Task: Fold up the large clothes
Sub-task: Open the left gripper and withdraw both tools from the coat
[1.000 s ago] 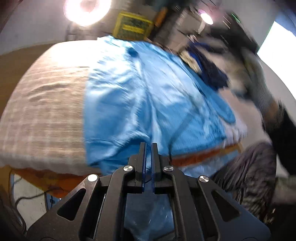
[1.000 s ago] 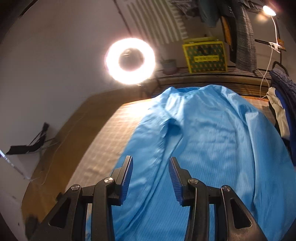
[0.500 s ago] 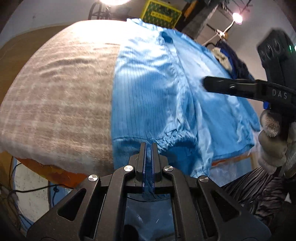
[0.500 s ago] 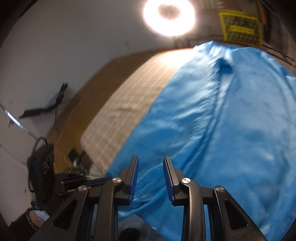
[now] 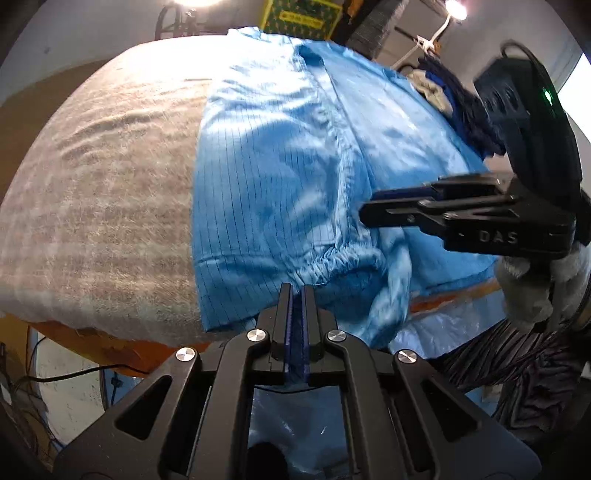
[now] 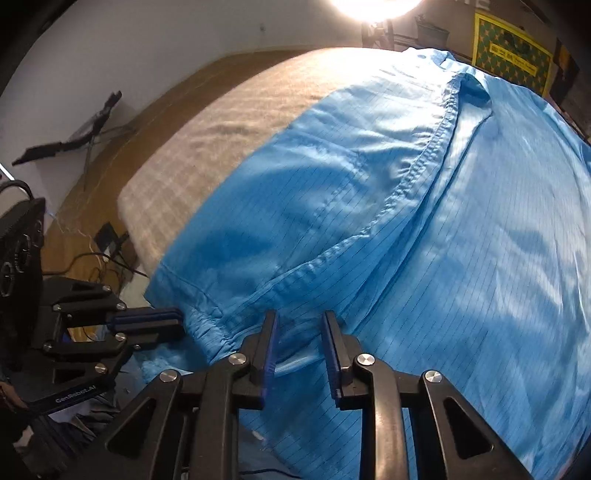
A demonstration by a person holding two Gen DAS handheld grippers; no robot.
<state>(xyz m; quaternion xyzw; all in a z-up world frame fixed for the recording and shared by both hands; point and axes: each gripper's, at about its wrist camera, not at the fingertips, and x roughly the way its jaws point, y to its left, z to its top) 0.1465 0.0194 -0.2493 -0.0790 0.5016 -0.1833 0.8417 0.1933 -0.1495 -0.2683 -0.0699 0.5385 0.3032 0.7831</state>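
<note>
Since a second ago the right gripper (image 6: 298, 345) has dropped to the garment (image 6: 424, 229) hem, jaws closing around a fold. Left gripper (image 5: 296, 295) stays clenched on its cuff. Garment covers the bed's (image 5: 103, 192) right half; left half bare.

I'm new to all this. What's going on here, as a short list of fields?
Garment: blue garment, spread over the bed
Surface: beige checked blanket
Left tool: shut on the garment's near edge
Right tool: jaws closing, a fold of blue cloth between them, not yet pinched
Background: ring light, yellow box
</note>
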